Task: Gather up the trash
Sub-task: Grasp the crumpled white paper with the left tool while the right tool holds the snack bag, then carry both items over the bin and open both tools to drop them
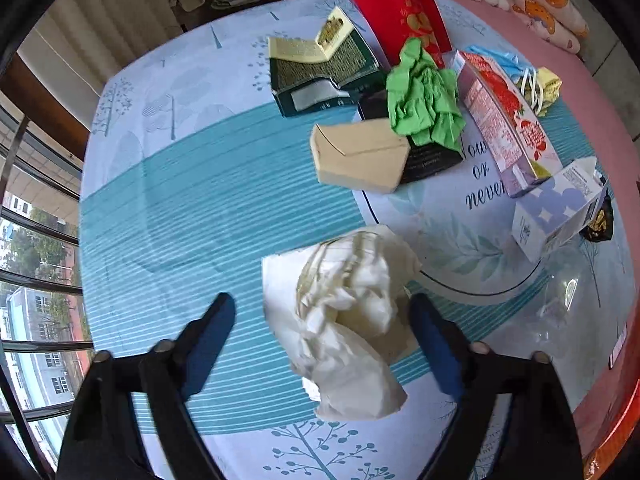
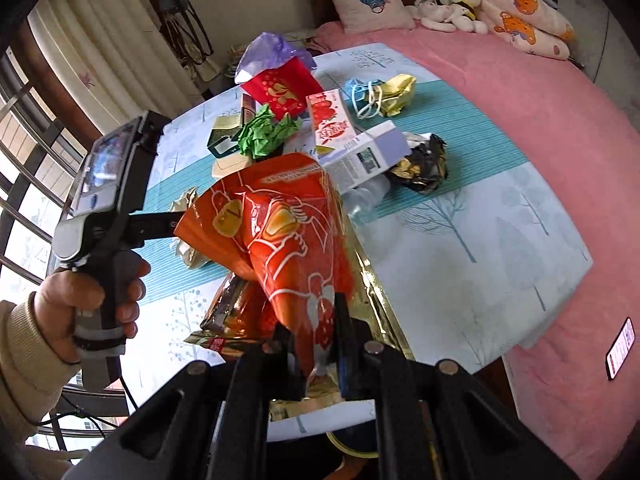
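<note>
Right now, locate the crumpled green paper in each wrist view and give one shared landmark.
Left wrist: crumpled green paper upper right of centre, atop dark boxes.
Right wrist: upper centre-left, behind the held orange bag.
Shared landmark: red envelope just behind it.

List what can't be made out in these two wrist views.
- Left wrist view: whether anything lies under the crumpled white wrapper; it sits between the open left gripper fingers, contact unclear.
- Left wrist view: clear plastic item at lower right, too transparent to identify.
- Right wrist view: right gripper fingertips, covered by the orange foil bag they pinch.
- Right wrist view: the table behind the bag, and the white wrapper, mostly hidden.
</note>
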`<state>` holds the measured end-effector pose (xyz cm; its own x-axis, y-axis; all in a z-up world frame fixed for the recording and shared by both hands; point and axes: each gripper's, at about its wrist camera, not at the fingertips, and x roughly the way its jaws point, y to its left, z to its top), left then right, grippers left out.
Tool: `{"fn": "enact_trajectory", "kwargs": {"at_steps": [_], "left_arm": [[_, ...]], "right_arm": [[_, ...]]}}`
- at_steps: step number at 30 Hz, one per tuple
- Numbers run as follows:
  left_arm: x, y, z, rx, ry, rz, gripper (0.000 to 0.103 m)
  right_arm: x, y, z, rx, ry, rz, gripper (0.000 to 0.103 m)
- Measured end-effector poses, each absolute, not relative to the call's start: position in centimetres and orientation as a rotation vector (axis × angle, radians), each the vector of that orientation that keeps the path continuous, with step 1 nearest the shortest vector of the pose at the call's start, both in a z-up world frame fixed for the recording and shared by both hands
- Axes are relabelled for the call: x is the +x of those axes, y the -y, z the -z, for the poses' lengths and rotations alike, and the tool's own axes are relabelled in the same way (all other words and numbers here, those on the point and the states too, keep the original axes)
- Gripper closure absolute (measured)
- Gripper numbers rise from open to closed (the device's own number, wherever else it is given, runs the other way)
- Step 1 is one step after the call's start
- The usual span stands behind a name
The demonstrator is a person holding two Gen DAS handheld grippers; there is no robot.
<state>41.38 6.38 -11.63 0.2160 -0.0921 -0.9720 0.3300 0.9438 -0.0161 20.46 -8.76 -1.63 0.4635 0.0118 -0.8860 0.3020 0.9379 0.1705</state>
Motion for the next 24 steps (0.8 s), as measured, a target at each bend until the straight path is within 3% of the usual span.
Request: {"fn": "enact_trajectory", "kwargs": {"at_steps": [3, 5, 24], "left_arm": [[41.1, -6.6, 11.8, 0.180, -1.321, 0.293, 0.044], [40.8, -6.7, 11.4, 0.157, -1.320, 0.310, 0.046], [25.0, -6.5, -0.3, -0.026, -1.121, 0.267, 0.046]], "right_arm": [[19.8, 9.1, 1.1, 0.307, -1.082, 0.193, 0.094], [19.4, 9.2, 0.7, 0.289, -1.080, 0.197, 0.094], [13.0, 14.7, -3.6, 0.158, -1.022, 0.012, 0.093]]}}
